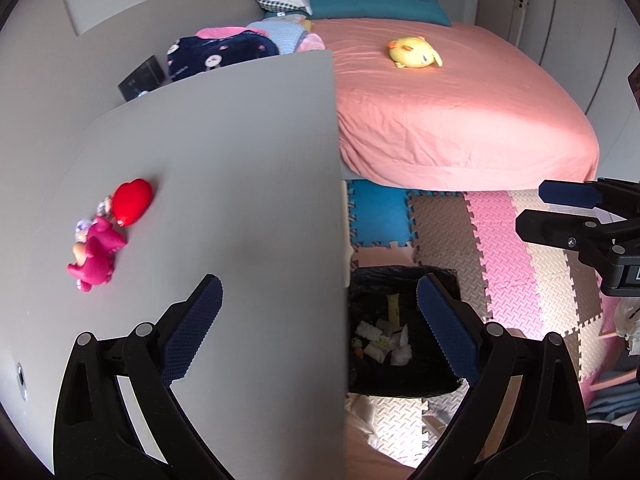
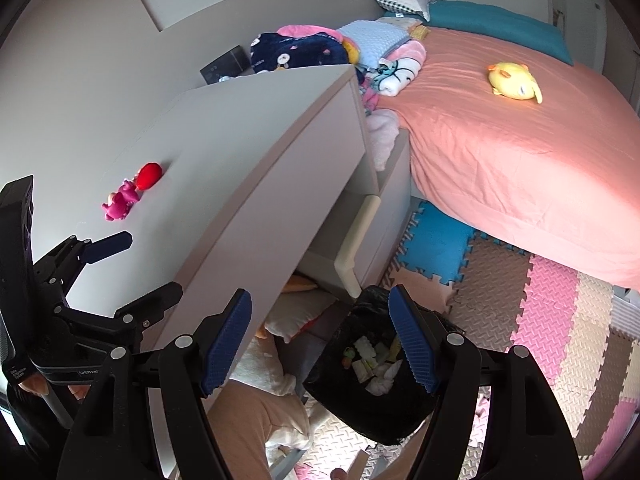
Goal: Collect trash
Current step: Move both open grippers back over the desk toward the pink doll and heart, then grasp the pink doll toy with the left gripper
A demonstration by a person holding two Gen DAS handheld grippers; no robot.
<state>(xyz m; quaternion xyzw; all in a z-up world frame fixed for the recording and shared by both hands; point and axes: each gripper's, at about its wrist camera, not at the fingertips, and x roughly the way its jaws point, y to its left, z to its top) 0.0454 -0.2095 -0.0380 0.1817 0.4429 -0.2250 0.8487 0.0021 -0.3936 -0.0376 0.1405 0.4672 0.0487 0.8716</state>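
Observation:
A black-lined trash bin [image 1: 364, 368] [image 2: 340, 384] stands on the floor beside the grey desk, holding several white crumpled papers [image 1: 384, 344] [image 2: 376, 364]. My left gripper [image 1: 320, 328] is open and empty, over the desk edge and the bin. My right gripper [image 2: 320, 340] is open and empty, above the bin. The right gripper shows at the right edge of the left wrist view [image 1: 576, 216]. The left gripper shows at the left of the right wrist view [image 2: 132, 272].
A grey desk [image 1: 224, 184] [image 2: 224, 168] carries a pink plush toy [image 1: 96, 252] [image 2: 120, 200] with a red heart [image 1: 132, 200]. A pink bed [image 1: 440, 112] with a yellow plush [image 1: 414, 53] lies behind. Foam mats [image 1: 500, 240] cover the floor. Cushions [image 2: 288, 320] lie under the desk.

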